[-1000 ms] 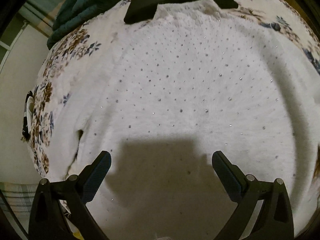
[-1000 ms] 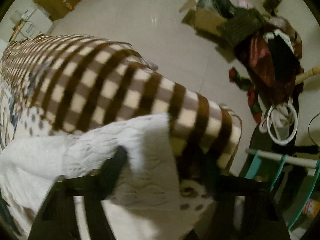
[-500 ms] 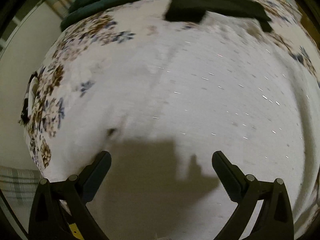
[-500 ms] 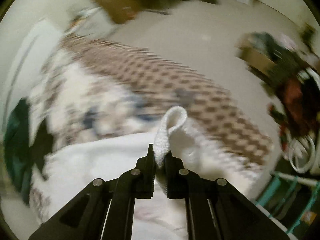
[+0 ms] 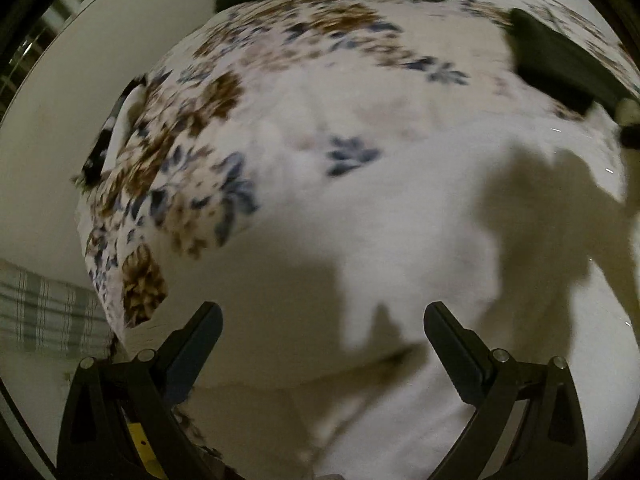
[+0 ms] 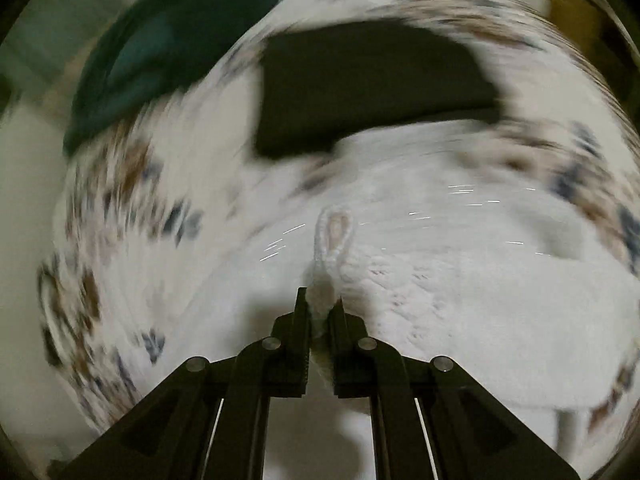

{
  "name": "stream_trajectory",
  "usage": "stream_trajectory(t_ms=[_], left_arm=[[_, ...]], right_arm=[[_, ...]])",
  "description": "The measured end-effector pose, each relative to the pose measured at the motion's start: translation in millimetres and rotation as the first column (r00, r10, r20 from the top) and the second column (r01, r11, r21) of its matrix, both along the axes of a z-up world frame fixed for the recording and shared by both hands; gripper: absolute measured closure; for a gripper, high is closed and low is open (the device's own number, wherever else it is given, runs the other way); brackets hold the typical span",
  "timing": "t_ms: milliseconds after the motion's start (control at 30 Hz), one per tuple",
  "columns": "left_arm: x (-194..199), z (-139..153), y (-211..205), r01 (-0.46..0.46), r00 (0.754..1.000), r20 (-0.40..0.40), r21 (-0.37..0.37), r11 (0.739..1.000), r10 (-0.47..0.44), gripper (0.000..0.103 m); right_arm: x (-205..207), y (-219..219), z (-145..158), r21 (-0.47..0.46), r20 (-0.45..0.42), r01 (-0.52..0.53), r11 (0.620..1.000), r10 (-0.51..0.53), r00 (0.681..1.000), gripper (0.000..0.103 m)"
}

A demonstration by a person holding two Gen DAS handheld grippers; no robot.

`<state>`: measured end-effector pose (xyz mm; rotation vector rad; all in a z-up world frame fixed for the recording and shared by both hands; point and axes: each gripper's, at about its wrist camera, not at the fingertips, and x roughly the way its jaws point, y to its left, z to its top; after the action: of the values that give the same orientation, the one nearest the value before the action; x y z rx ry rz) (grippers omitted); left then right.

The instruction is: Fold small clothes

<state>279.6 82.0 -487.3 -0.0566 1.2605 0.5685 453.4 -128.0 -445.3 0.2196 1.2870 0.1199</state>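
Mid-fold: right gripper (image 6: 320,312) clamped on a looped edge of the white knitted sequinned sweater (image 6: 460,280) lying on the floral bedspread (image 5: 192,168), left gripper (image 5: 322,344) wide open and empty above its near part, next likely laying that edge flat across the body.

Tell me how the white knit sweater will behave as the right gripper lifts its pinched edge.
Probably floppy: the white knit sweater already loops limply above the right gripper. Likely light, and its fuzzy knit should resist slipping. The rest may drag across the floral bedspread.
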Motion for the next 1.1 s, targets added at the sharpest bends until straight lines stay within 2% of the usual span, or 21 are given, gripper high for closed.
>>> stream_trajectory(t_ms=[100, 200, 367, 433, 467, 500, 533, 567, 600, 700, 767, 900, 967, 1000, 1067, 1100], left_arm=[[-5, -7, 26, -0.044, 0.999, -0.003, -0.01, 0.999, 0.044, 0.0], [-7, -13, 39, -0.059, 0.998, -0.01, -0.016, 0.998, 0.059, 0.0], [-9, -19, 57, -0.076, 0.997, -0.017, -0.028, 0.997, 0.075, 0.0], [-12, -17, 64, -0.083, 0.997, -0.015, -0.04, 0.996, 0.082, 0.0], [-14, -16, 68, -0.085, 0.996, -0.012, -0.048, 0.995, 0.085, 0.0], [-17, -14, 70, -0.088, 0.996, -0.009, -0.053, 0.995, 0.087, 0.0], [-21, -11, 75, -0.093, 0.996, -0.006, -0.065, 0.994, 0.092, 0.0], [-26, -8, 79, -0.1, 0.995, -0.006, -0.077, 0.992, 0.1, 0.0], [-32, -5, 85, -0.111, 0.994, -0.004, -0.09, 0.99, 0.111, 0.0], [-59, 3, 104, -0.164, 0.986, -0.003, -0.14, 0.976, 0.165, 0.0], [-79, 6, 121, -0.212, 0.977, -0.013, -0.184, 0.96, 0.213, 0.0], [-124, 1, 155, -0.321, 0.945, -0.029, -0.27, 0.908, 0.325, 0.0], [-149, -8, 175, -0.402, 0.911, -0.042, -0.318, 0.859, 0.411, 0.0], [-161, -14, 184, -0.444, 0.887, -0.045, -0.354, 0.823, 0.46, 0.0], [-185, -31, 200, -0.53, 0.823, -0.06, -0.441, 0.724, 0.565, 0.0], [-193, -38, 203, -0.552, 0.801, -0.071, -0.474, 0.686, 0.595, 0.001]], right_arm=[[4, 94, -29, -0.047, -0.016, -0.14, 0.989, 0.139, 0.99, 0.095], [-10, 154, -40, -0.087, -0.008, -0.223, 0.971, 0.223, 0.975, 0.095], [-16, 194, -47, -0.126, -0.027, -0.313, 0.941, 0.312, 0.95, 0.095], [-18, 178, -46, -0.124, -0.066, -0.323, 0.938, 0.317, 0.946, 0.091], [-17, 166, -49, -0.09, -0.101, -0.312, 0.946, 0.303, 0.948, 0.087], [-14, 149, -52, 0.003, -0.146, -0.274, 0.962, 0.271, 0.951, 0.073], [-15, 141, -51, 0.032, -0.153, -0.26, 0.965, 0.262, 0.953, 0.053], [-17, 117, -46, 0.122, -0.158, -0.205, 0.971, 0.222, 0.962, 0.044], [-21, 104, -40, 0.144, -0.152, -0.178, 0.973, 0.2, 0.968, 0.035], [-35, 54, -22, 0.201, -0.122, -0.091, 0.975, 0.117, 0.986, 0.03], [-47, 29, -16, 0.206, -0.127, -0.054, 0.977, 0.081, 0.989, 0.03], [-79, -24, -19, 0.161, -0.18, 0.012, 0.987, 0.018, 0.984, 0.03], [-95, -39, -27, 0.13, -0.206, 0.028, 0.991, -0.001, 0.979, 0.03], [-104, -48, -35, 0.106, -0.226, 0.034, 0.994, -0.009, 0.974, 0.03], [-119, -58, -54, 0.059, -0.279, 0.049, 0.997, -0.031, 0.96, 0.03], [-123, -62, -59, 0.051, -0.295, 0.057, 0.997, -0.04, 0.955, 0.03]])
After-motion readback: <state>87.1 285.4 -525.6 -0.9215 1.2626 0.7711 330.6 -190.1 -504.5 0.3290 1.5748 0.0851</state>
